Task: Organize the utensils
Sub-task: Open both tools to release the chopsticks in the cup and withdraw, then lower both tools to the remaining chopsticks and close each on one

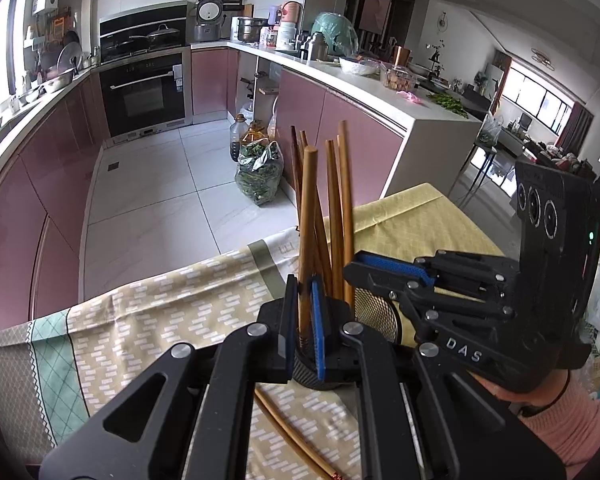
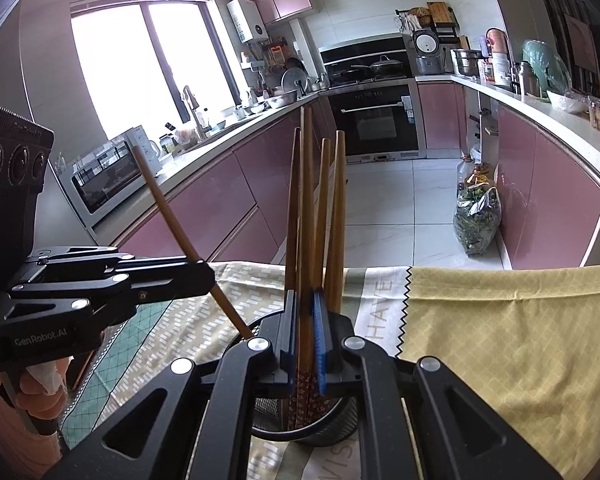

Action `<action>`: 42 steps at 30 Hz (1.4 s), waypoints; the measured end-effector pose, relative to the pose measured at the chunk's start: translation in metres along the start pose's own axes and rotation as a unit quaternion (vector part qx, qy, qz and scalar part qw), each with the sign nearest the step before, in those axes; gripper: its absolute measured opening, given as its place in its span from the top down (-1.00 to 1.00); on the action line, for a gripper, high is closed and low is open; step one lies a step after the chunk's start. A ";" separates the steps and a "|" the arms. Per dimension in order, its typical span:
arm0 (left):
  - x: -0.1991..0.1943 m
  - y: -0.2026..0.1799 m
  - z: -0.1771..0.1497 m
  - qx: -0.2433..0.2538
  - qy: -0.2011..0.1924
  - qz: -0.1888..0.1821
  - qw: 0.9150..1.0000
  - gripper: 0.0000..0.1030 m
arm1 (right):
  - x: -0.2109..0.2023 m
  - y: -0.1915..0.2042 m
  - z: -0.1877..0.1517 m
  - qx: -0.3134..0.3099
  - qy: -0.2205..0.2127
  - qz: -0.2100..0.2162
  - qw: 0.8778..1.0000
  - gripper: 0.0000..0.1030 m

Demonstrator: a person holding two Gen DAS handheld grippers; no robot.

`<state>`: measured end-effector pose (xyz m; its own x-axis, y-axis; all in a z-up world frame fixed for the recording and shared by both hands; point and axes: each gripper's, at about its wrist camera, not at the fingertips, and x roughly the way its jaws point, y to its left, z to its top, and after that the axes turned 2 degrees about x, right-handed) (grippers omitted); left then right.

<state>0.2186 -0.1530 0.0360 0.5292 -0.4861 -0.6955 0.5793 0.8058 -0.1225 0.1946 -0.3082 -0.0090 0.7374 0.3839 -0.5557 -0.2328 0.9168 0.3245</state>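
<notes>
Two grippers, each clamped on chopsticks above one mesh holder.

Left gripper (image 1: pixel 303 322) closed on a single bamboo chopstick (image 1: pixel 307 232), tip inside the black mesh holder (image 2: pixel 268 412), top leaning toward 11 o'clock in the right wrist view. Right gripper (image 2: pixel 305 340) pinched narrow around a pair of chopsticks (image 2: pixel 305 248) with patterned lower ends, standing near upright in the same holder. Several more chopsticks (image 2: pixel 335 220) upright beside them at 1 o'clock of the pair. Holder resting on a patchwork tablecloth (image 2: pixel 500 340) (yellow, beige and green panels). Loose chopsticks (image 1: pixel 288 436) lying flat on the cloth at 6 o'clock below the left gripper.
</notes>
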 end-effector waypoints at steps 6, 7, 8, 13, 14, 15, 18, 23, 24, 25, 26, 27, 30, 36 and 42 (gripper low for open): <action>0.003 0.005 -0.001 -0.025 -0.016 -0.011 1.000 0.85 | -0.006 0.001 -0.003 0.002 -0.008 0.000 1.000 0.67; 0.003 0.006 -0.002 -0.030 -0.019 -0.011 0.999 0.85 | -0.007 0.001 -0.004 0.002 -0.010 0.000 1.000 0.64; 0.002 0.007 -0.002 -0.033 -0.022 -0.013 0.999 0.85 | -0.009 0.001 -0.004 0.000 -0.011 0.001 1.000 0.60; -0.004 0.011 -0.007 -0.045 -0.035 -0.018 0.998 0.85 | -0.017 0.006 -0.010 -0.008 -0.015 0.004 1.000 0.48; -0.007 0.011 -0.009 -0.044 -0.039 -0.016 0.998 0.85 | -0.019 0.007 -0.011 -0.010 -0.015 0.005 1.000 0.48; -0.010 0.010 -0.011 -0.042 -0.043 -0.014 0.998 0.81 | -0.020 0.008 -0.012 -0.012 -0.015 0.005 1.000 0.47; -0.026 0.008 -0.023 -0.037 -0.063 -0.005 0.997 0.74 | -0.032 0.014 -0.017 -0.023 -0.019 0.014 0.999 0.32; -0.051 0.006 -0.050 -0.035 -0.091 0.017 0.995 0.38 | -0.052 0.033 -0.031 -0.057 -0.016 0.048 0.997 0.05; -0.055 0.007 -0.056 -0.037 -0.094 0.023 0.995 0.27 | -0.056 0.038 -0.036 -0.066 -0.013 0.054 0.996 0.02; -0.058 0.008 -0.064 -0.041 -0.094 0.028 0.994 0.21 | -0.058 0.043 -0.040 -0.076 -0.008 0.059 0.995 0.00; -0.060 0.010 -0.071 -0.046 -0.094 0.033 0.994 0.18 | -0.059 0.047 -0.044 -0.083 -0.004 0.063 0.995 -0.01; -0.062 0.013 -0.079 -0.055 -0.094 0.036 0.993 0.10 | -0.059 0.051 -0.049 -0.090 0.003 0.068 0.994 -0.01; -0.065 0.025 -0.102 -0.086 -0.083 0.039 0.992 -0.06 | -0.053 0.060 -0.068 -0.107 0.034 0.072 0.991 -0.02; -0.057 0.036 -0.144 -0.099 -0.052 0.081 0.990 -0.30 | -0.021 0.066 -0.103 -0.100 0.099 0.061 0.988 -0.02; -0.045 0.038 -0.172 -0.111 -0.032 0.095 0.989 -0.34 | 0.000 0.067 -0.128 -0.088 0.140 0.039 0.986 -0.02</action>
<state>0.1104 -0.0421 -0.0596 0.6573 -0.3343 -0.6754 0.3196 0.9353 -0.1520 0.0973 -0.2325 -0.0850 0.5149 0.4475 -0.7312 -0.4064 0.8784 0.2514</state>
